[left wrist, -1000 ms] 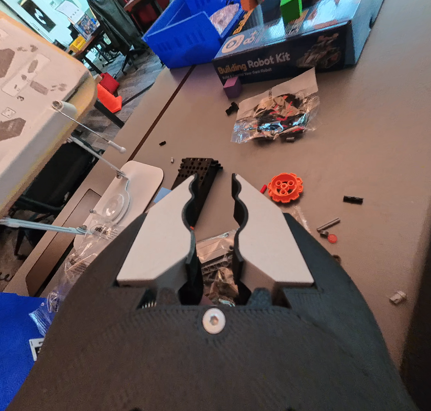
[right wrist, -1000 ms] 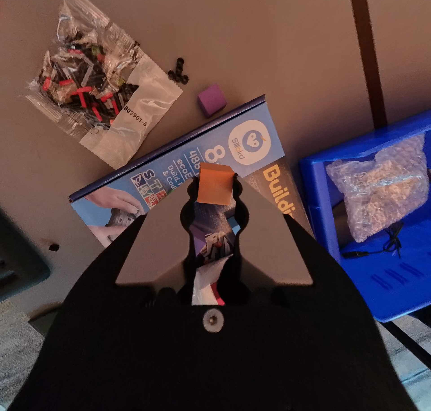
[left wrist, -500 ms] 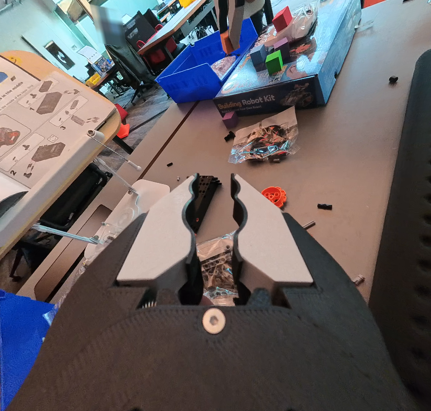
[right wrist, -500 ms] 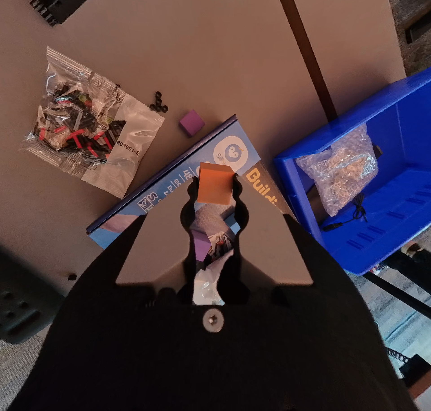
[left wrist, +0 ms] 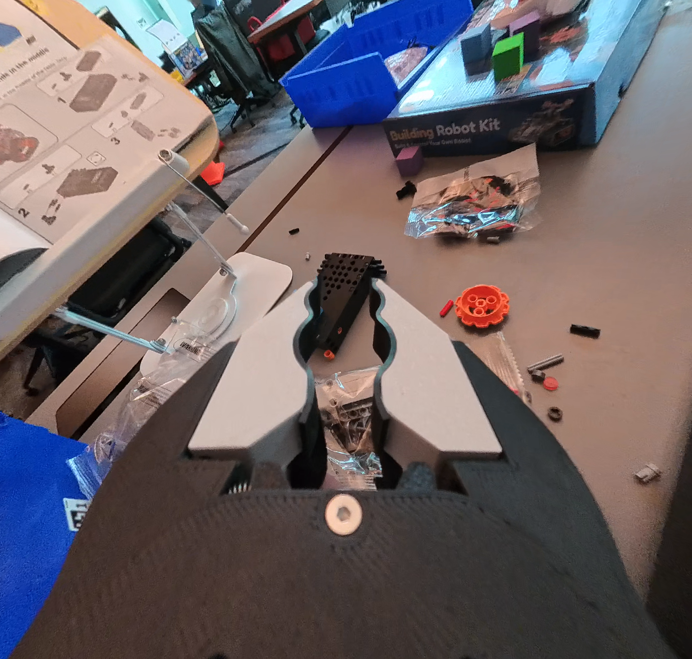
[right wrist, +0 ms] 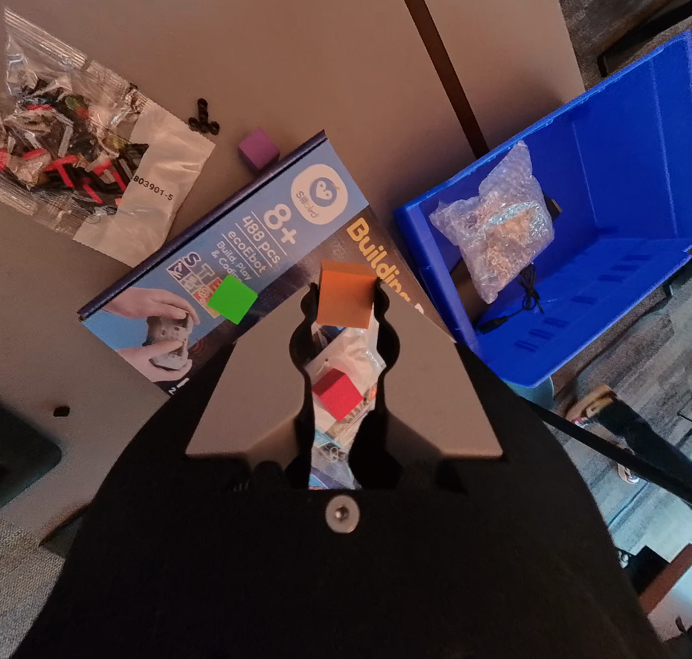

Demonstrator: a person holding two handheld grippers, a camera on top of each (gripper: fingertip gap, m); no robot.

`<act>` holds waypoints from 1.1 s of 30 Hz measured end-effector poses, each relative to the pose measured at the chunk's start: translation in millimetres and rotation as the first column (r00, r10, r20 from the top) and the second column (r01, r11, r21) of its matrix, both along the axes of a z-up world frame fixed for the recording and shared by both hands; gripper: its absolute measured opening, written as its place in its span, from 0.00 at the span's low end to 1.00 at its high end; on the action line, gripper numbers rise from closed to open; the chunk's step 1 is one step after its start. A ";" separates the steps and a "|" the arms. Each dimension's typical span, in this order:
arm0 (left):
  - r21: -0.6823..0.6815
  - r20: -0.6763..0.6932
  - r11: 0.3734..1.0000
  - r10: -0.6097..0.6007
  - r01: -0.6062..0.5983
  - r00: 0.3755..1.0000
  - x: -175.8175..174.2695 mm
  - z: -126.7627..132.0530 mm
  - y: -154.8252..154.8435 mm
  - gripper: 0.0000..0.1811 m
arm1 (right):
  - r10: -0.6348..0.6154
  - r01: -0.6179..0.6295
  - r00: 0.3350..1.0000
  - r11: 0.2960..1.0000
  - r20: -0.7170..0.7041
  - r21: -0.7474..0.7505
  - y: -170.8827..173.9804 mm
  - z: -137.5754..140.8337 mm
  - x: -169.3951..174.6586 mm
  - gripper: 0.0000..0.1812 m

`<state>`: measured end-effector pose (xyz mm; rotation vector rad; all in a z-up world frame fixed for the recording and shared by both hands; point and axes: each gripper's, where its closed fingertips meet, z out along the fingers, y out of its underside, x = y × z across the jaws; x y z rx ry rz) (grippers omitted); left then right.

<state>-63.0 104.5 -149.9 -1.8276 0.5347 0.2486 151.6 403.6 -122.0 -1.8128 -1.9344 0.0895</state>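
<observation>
1. Right wrist view: the right gripper [right wrist: 345, 285] has its jaws closed on an orange cube [right wrist: 345, 293], held up above the kit box [right wrist: 239, 244].
2. On that box lid sit a green cube [right wrist: 232, 298] and, lower down on a clear packet, a red cube [right wrist: 338, 395]; a purple cube [right wrist: 258, 149] lies on the table [right wrist: 299, 60] just beside the box edge.
3. A blue bin [right wrist: 614, 251] beside the box holds a bubble-wrap bundle [right wrist: 498, 225].
4. The left gripper [left wrist: 341, 290] hangs with jaws parted and empty over a black perforated piece [left wrist: 342, 296]; an orange gear [left wrist: 482, 306] lies near its right.

Green cube [right wrist: 232, 298] and red cube [right wrist: 337, 395] newly visible.
</observation>
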 end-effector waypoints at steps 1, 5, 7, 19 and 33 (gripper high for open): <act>-0.005 -0.010 1.000 0.005 -0.005 1.000 -0.5 -3.3 1.3 0.13 | 0.007 -0.007 1.000 1.000 0.001 -0.008 3.4 -1.0 1.1 0.16; -0.024 -0.021 1.000 0.008 -0.009 1.000 -2.4 -13.8 7.6 0.13 | 0.062 -0.062 0.997 0.998 0.044 -0.019 15.1 -7.7 4.5 0.16; -0.039 -0.012 0.999 0.017 -0.017 1.000 -4.9 -19.2 10.8 0.13 | 0.093 -0.091 0.992 0.996 0.090 -0.025 19.3 -13.3 7.1 0.16; -0.086 -0.028 0.996 0.032 -0.035 0.999 -13.3 -38.1 16.5 0.13 | 0.253 -0.228 0.938 0.965 0.236 -0.129 23.9 -63.5 20.6 0.17; -0.088 -0.034 0.996 0.032 -0.034 0.999 -13.4 -39.8 17.4 0.13 | 0.400 -0.368 0.877 0.915 0.266 -0.163 -60.0 -90.5 21.7 0.16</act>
